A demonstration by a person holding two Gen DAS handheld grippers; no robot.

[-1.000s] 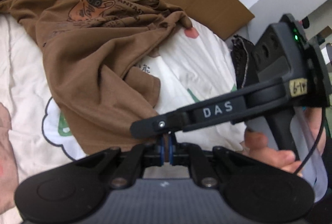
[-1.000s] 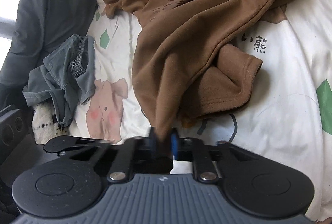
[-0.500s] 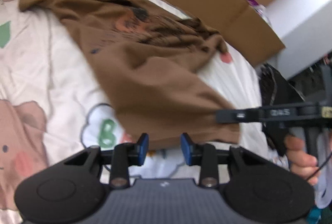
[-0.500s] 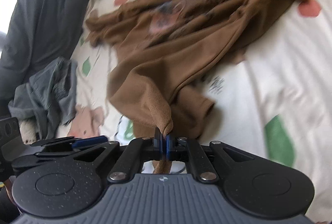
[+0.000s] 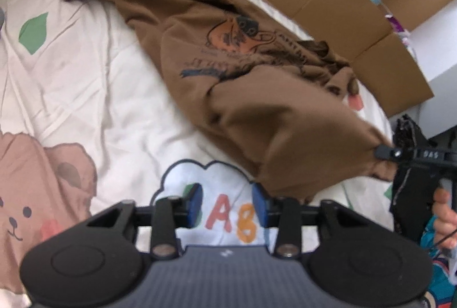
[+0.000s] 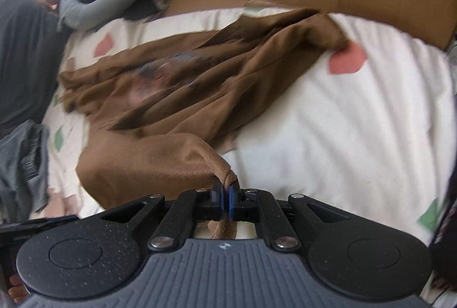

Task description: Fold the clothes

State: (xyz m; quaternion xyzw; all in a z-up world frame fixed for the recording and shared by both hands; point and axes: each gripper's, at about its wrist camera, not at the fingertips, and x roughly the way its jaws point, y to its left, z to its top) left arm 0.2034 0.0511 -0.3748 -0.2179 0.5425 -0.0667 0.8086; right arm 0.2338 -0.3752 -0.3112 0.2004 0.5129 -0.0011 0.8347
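Note:
A brown T-shirt (image 5: 257, 85) with an orange and black print lies crumpled across a white cartoon bedsheet (image 5: 85, 96). My left gripper (image 5: 227, 205) hangs open over the sheet's "AB" cloud print, just short of the shirt's near edge, with nothing between its blue pads. My right gripper (image 6: 225, 189) is shut on a bunched corner of the brown T-shirt (image 6: 182, 96) and lifts it off the bed. That right gripper (image 5: 384, 152) also shows at the right of the left wrist view, pinching the shirt's hem.
Flattened cardboard (image 5: 328, 2) lines the far side of the bed. A grey garment (image 6: 20, 165) lies at the left, with a dark cloth (image 6: 22, 59) and a grey neck pillow (image 6: 97, 3) behind it. A hand (image 5: 442, 219) holds the right gripper's handle.
My left gripper let go of the shirt, opened and pulled back to the left. My right gripper kept its hold and drew the shirt corner to the right, spreading the fabric.

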